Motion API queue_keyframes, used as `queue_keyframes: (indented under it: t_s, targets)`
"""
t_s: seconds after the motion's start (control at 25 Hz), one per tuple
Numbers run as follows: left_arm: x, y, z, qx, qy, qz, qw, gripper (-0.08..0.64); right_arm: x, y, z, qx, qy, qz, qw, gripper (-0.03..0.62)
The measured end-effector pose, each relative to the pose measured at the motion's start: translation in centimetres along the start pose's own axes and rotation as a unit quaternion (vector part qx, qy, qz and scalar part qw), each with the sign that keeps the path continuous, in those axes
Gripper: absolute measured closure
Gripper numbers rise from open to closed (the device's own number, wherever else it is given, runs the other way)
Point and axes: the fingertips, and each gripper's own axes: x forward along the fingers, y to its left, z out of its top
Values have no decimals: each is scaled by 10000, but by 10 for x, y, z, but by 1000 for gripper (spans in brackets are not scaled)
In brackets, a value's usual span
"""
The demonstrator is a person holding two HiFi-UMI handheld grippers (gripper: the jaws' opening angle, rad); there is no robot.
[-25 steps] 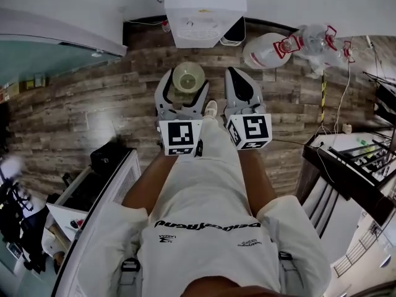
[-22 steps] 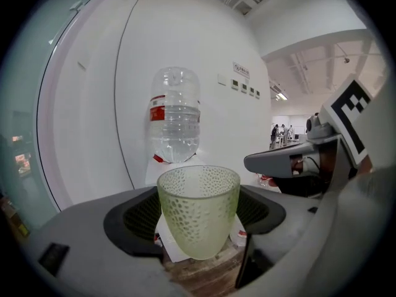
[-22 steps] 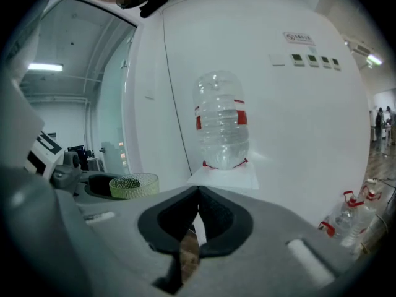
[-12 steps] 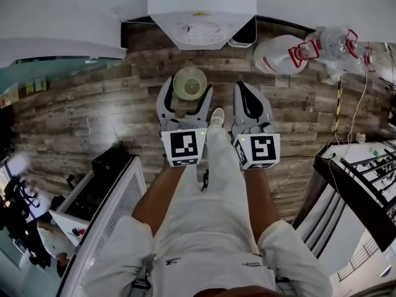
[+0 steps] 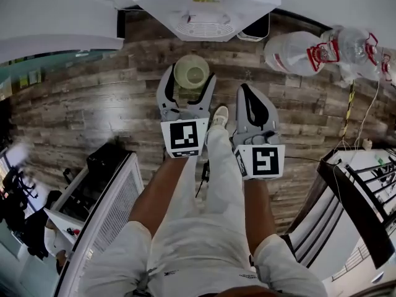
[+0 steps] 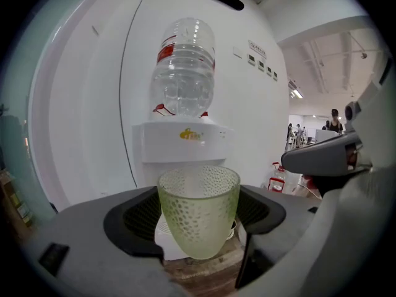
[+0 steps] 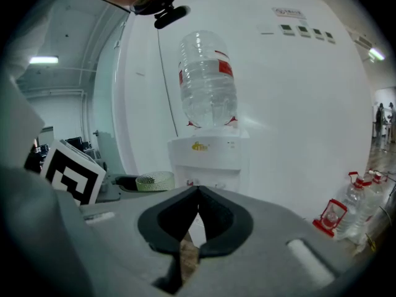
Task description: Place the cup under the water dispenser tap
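Observation:
A pale green dimpled glass cup (image 5: pixel 191 72) (image 6: pixel 198 209) stands upright between the jaws of my left gripper (image 5: pixel 187 85) (image 6: pixel 199 224), which is shut on it. The cup's rim (image 7: pixel 154 180) also shows at the left of the right gripper view. Straight ahead stands the white water dispenser (image 5: pixel 206 5) (image 6: pixel 182 144) (image 7: pixel 206 153) with an upturned clear bottle (image 6: pixel 183 70) (image 7: pixel 208 79) on top. The cup is in front of the dispenser, short of it. My right gripper (image 5: pixel 254 102) (image 7: pixel 197 197) hangs beside the left one, shut, with nothing in it.
Wood-plank floor (image 5: pixel 93 104) lies below. Large clear water bottles with red handles (image 5: pixel 322 45) (image 7: pixel 349 209) lie on the floor to the right of the dispenser. A white cabinet (image 5: pixel 105 209) is at lower left, a dark rack (image 5: pixel 359 190) at right. The person's legs and shoe (image 5: pixel 218 116) are beneath the grippers.
Both grippers have come down and nearer to the dispenser, which now looms larger at the top of the head view. The cup stays gripped in the left gripper.

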Motion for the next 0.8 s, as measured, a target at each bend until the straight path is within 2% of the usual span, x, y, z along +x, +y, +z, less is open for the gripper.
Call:
queue_keyframes:
  t_s: [0.32,0.48,0.64,0.8]
  targets:
    - [42,22,-52,46,-84,78,9999,196,27,-2,-46,48,95,95,9999,595]
    - [67,34,-74,-9,-253,-57,9997,196,39,-3,-65,18,149,148,9998,596]
    - [89,42,-99,172,-141,-52,9997,196,48,-10,-78,-75,227,145,9996,595]
    - [111,52,-114,168,-130,9,9998,196,53,-18,-87,-22,239,59,9997,595]
